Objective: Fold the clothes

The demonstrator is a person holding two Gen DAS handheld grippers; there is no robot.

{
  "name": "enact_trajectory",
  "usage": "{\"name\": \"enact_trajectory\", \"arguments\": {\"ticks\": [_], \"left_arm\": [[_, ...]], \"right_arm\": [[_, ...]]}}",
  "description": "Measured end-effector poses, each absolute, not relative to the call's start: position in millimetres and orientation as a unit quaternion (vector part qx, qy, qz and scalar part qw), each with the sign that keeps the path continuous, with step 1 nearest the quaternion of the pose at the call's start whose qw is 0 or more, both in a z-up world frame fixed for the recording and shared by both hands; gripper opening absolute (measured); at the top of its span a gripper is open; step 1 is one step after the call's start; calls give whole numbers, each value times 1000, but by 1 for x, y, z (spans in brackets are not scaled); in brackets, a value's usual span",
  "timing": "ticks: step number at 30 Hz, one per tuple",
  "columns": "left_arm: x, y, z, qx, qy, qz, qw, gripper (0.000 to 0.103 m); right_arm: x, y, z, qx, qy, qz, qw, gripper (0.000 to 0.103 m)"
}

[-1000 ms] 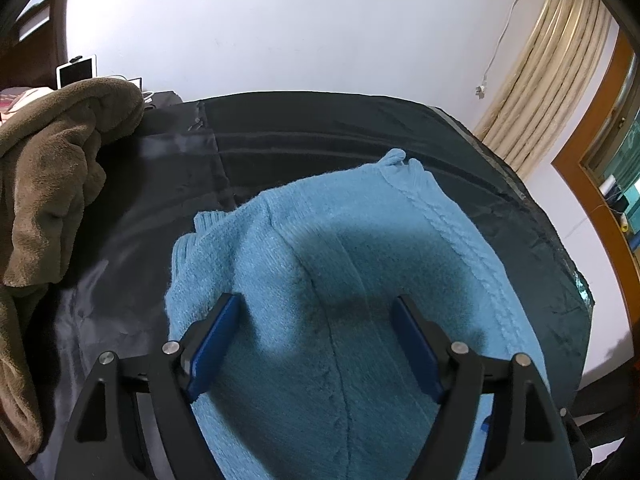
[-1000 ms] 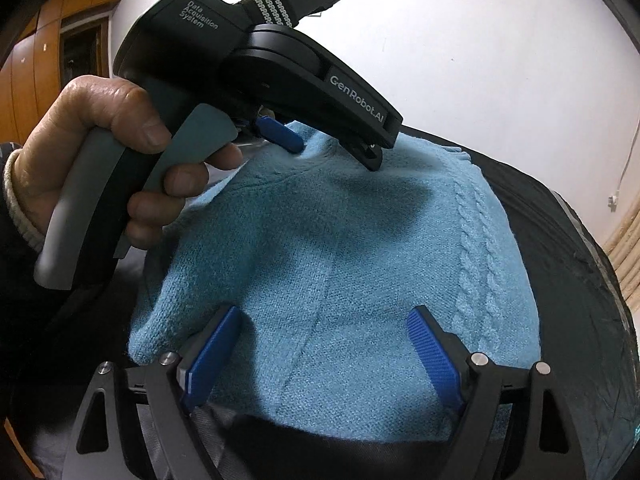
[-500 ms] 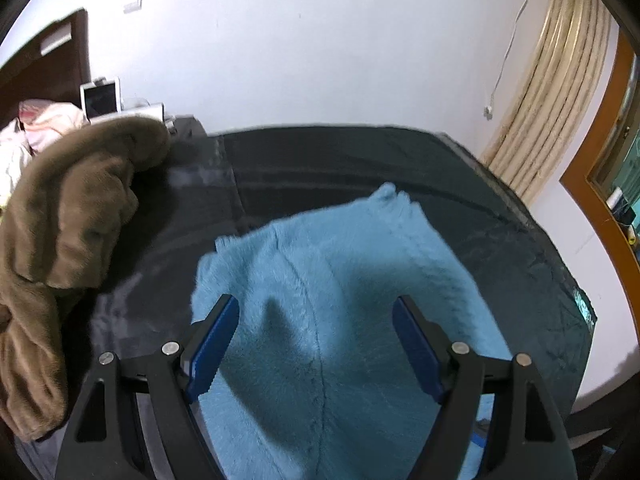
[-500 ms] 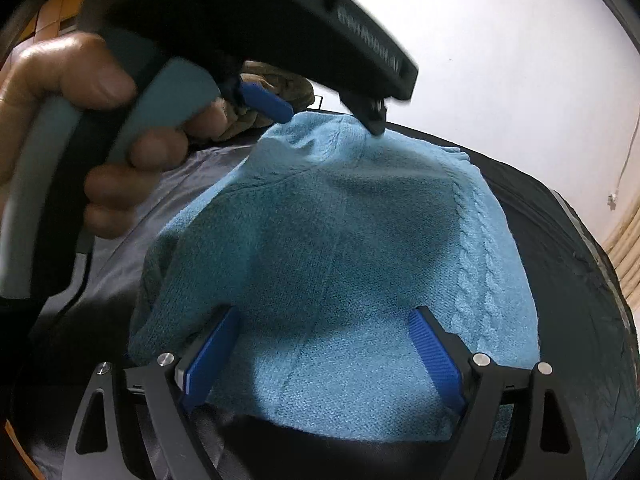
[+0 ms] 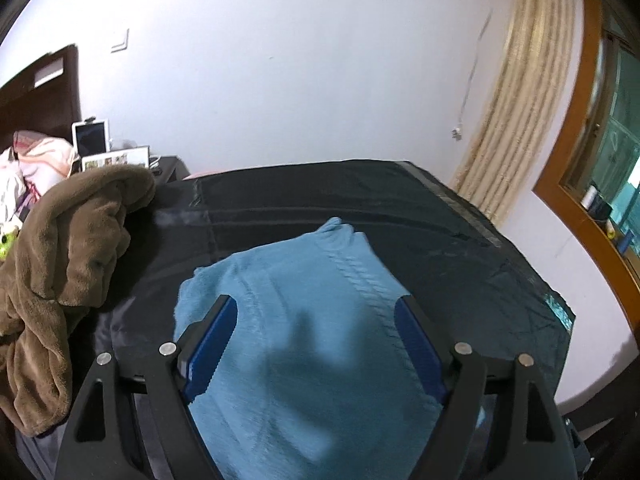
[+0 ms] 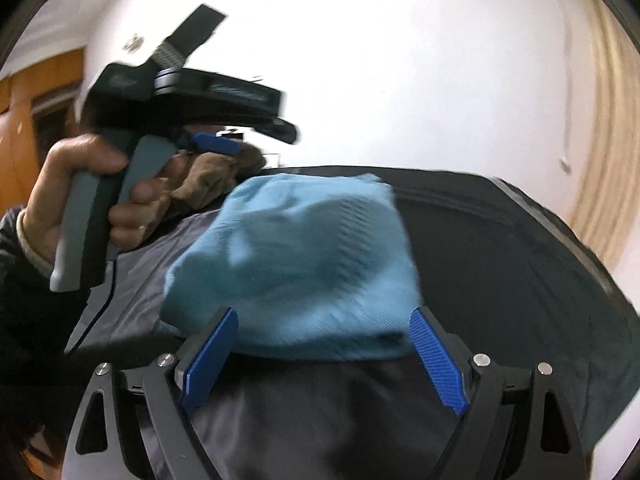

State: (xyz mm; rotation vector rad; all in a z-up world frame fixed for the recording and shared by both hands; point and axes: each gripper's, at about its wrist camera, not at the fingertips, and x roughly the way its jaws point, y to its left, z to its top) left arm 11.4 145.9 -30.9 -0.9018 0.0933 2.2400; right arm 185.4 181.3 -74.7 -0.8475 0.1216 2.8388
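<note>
A light blue knit sweater point(image 5: 320, 320) lies folded in a compact block on the black cover point(image 5: 440, 240) of the bed. My left gripper point(image 5: 316, 308) hovers above the sweater's near half, open, with nothing between its blue pads point(image 5: 212, 340). In the right wrist view the sweater point(image 6: 296, 264) lies just beyond my right gripper point(image 6: 323, 320), which stands open and empty at the near edge. A hand point(image 6: 76, 200) holds the left gripper point(image 6: 256, 140) raised above the sweater's far left corner.
A brown fleece blanket point(image 5: 72, 248) is heaped at the left of the bed. Behind it stand a tablet point(image 5: 91, 138) and a dark headboard point(image 5: 36, 96). A beige curtain point(image 5: 516, 112) and a wooden window frame point(image 5: 576, 152) are at the right, past the bed's edge.
Both grippers have lifted and drawn back from the sweater, which now looks smaller and farther off. The left gripper has risen clear of the sweater's far corner. Both stay open.
</note>
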Motion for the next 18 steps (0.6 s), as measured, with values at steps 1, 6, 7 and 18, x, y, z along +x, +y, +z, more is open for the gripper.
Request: {"name": "enact_trajectory", "arguments": {"ticks": [1, 6, 7, 18], "left_arm": [[17, 147, -28, -343, 37, 868, 358, 84], [33, 153, -24, -331, 43, 869, 365, 84], [35, 155, -26, -332, 45, 869, 365, 84], [58, 171, -31, -346, 69, 840, 413, 84]], "right_arm": [[181, 185, -77, -284, 49, 953, 95, 90], [200, 211, -85, -276, 87, 949, 122, 90], [203, 213, -86, -276, 91, 949, 124, 90], [235, 224, -94, -277, 123, 945, 123, 90]]}}
